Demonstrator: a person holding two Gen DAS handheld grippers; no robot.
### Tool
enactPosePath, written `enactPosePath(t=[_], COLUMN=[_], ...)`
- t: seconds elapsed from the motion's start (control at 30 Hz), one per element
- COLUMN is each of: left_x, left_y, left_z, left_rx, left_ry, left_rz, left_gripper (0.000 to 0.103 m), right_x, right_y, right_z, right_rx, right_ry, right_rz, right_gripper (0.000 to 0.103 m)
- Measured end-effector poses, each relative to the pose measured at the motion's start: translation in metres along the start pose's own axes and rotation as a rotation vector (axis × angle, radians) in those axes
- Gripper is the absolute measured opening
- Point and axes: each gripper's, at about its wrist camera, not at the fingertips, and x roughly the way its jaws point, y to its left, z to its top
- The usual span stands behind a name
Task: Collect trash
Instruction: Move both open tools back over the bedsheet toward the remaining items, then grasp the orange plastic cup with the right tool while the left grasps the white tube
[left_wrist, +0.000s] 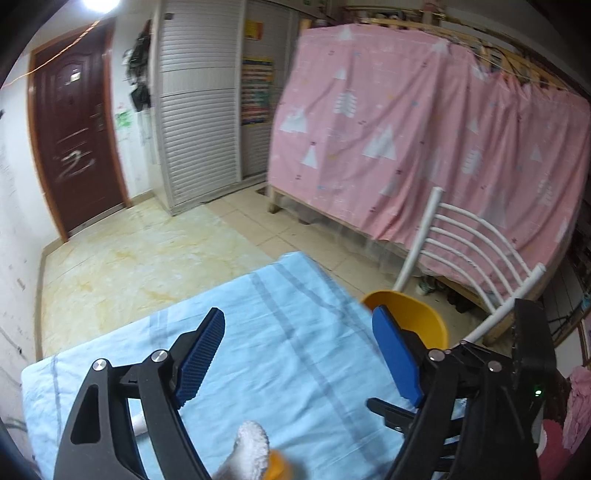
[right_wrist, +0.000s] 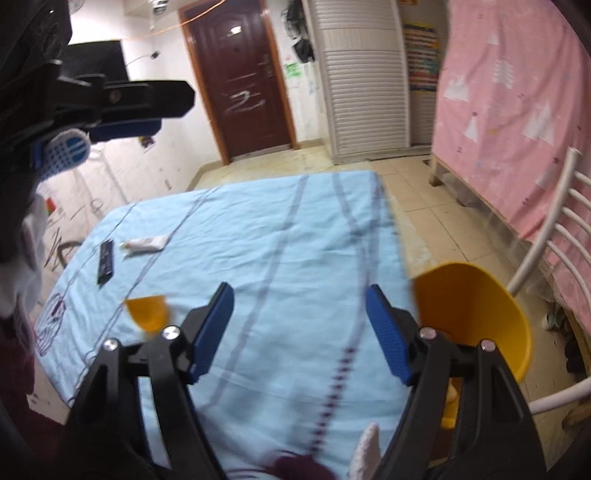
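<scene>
- Left gripper (left_wrist: 299, 350): blue-padded fingers (left_wrist: 201, 356) spread wide, nothing between them, only blue cloth behind.
- Right gripper (right_wrist: 300, 328): fingers (right_wrist: 214, 328) also wide apart, nothing held; no pad touches anything.
- Landmark: counter (right_wrist: 258, 236) covered in a light blue cloth with grey stripes. Both grippers hang above it, tilted down.
- Trash on the counter, right wrist view: white crumpled tube-like wrapper (right_wrist: 144, 244) at the far left part of the cloth; flat black strip (right_wrist: 105, 263) just beside it, on the side nearer the camera, apart or touching can't tell.
- Small orange cup-like piece (right_wrist: 147, 312) on the counter's left near part, just left of the right gripper's left finger; blurred.
- Yellow bin (right_wrist: 476, 314) off the counter's right edge, close against it, opening visible; partly behind the right gripper's right finger. Same bin (left_wrist: 413, 317) shows in the left wrist view behind the left gripper's right finger.
- White chair (right_wrist: 554, 236) right of the counter, beyond the bin.
- Pink curtain (left_wrist: 424, 122) with white tree print hangs over a wooden frame, beyond the counter on the right.
- Dark red door (right_wrist: 240, 74) on the far wall, across the floor from the counter.
- White gloved fingertip (left_wrist: 249, 446) at the bottom edge of the left wrist view, over the counter's near part.
- The left gripper shows in the right wrist view at upper left (right_wrist: 125, 110), above the counter's left side.
</scene>
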Motion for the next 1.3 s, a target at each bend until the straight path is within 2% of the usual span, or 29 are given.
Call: enactPosePath(t=[0.1,0.27,0.6,0.97,1.1,1.3], left_x=[-0.007,-0.013,-0.009,0.027,0.037,0.045], left_y=[0.030,0.078,0.126,0.138,0.138,0.133], left_z=[-0.009,-0.027,-0.053,-0.081,-0.090,-0.102], left_rx=[-0.031,-0.073,-0.087,0.027,0.108,0.234], left_ry=[0.001,0.020,0.075,0.210,0.257,0.286], left_rz=[0.032,0.082,0.119,0.118,0.103,0.093], left_gripper=[0.077,0.078,0.079,0.079,0.079,0.079], right_x=[0.007,0.017,0.032,0.049,0.052,0.057], right_y=[0.024,0.056,0.099,0.118,0.125,0.128], right_z=[0.003,0.005,-0.001,-0.006,-0.008,-0.008], right_rx=[-0.037,-0.082,-0.139,-0.189,-0.221,-0.233], right_ry=[0.013,0.039,0.096,0.175,0.195,0.215], right_rz=[0.022,0.068,0.119,0.103,0.083,0.069], right_gripper=[0.077,0.077,0.077,0.077,0.077,0.060])
